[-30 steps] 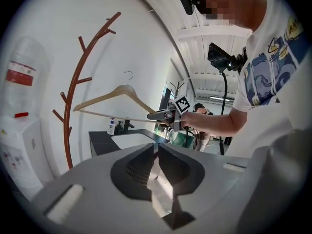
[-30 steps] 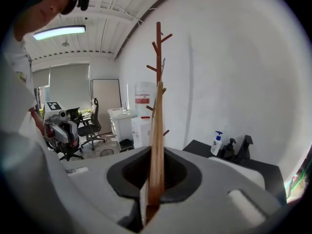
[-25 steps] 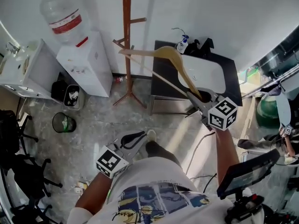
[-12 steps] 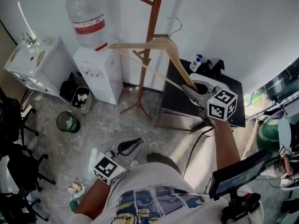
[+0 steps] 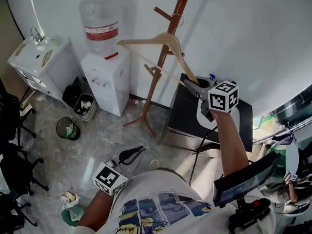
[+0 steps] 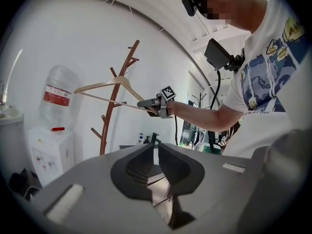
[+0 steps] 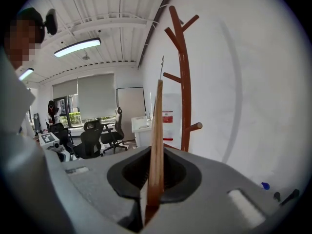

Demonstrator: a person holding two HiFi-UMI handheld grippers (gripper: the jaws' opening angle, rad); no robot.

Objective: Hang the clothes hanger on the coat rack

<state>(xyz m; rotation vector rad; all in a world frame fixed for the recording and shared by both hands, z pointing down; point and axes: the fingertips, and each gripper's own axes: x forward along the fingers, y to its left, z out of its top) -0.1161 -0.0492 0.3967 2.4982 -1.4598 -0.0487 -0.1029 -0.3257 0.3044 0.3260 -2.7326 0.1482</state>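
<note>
Hanger (image 5: 141,41) is in the air beside the rack (image 5: 154,89), pinched at the end of one wooden arm by my right gripper (image 5: 194,87). Its jaws are clamped flat on the wood. From those jaws its long axis runs straight out toward the rack, so the wire hook (image 5: 179,18) sits at the far end, just beside the trunk and close to an upper peg. In the right gripper view the hook (image 7: 162,65) shows just to the side of the trunk (image 7: 184,82), near a peg tip. I judge it isn't yet over a peg, though I can't be sure. The coming move depends on carrying that hook over a peg and lowering it. My left gripper (image 5: 139,150) is low and well away from the rack, jaws pressed together on nothing, so the right does the work.
</note>
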